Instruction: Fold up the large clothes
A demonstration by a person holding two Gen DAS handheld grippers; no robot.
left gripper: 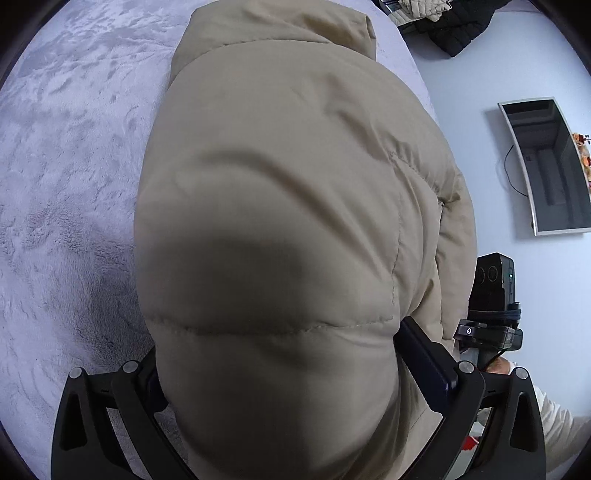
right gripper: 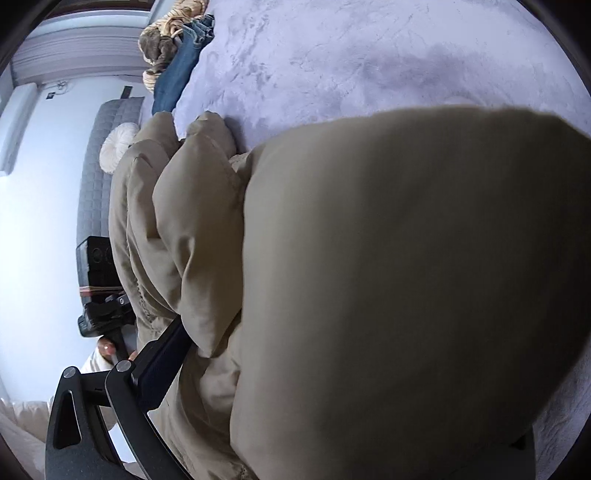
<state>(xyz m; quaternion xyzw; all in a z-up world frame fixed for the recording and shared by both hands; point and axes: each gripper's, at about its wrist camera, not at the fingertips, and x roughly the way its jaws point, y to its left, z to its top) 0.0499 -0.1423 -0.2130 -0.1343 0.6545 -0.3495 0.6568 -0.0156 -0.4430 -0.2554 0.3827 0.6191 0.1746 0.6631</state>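
A beige puffer jacket point(left gripper: 280, 206) fills most of both views, bunched in thick quilted folds over the pale lilac fluffy blanket point(left gripper: 66, 155). My left gripper point(left gripper: 291, 350) is shut on a fat fold of it; only the right finger pad point(left gripper: 424, 354) shows, and the other is buried in cloth. In the right wrist view the jacket point(right gripper: 388, 277) bulges over my right gripper point(right gripper: 295, 362), which is shut on it, with one dark finger point(right gripper: 162, 354) visible at the left. Each view shows the other gripper's black body point(left gripper: 491, 291) point(right gripper: 98, 280) beside the jacket.
A dark wall screen point(left gripper: 550, 166) and a heap of black clothes point(left gripper: 458, 26) are at the right. Blue jeans point(right gripper: 181, 70) and a brown garment point(right gripper: 162, 40) lie at the blanket's far edge, near a grey quilted seat point(right gripper: 96, 177) with a white cushion point(right gripper: 118, 147). A person's pale sleeve point(left gripper: 554, 417) shows.
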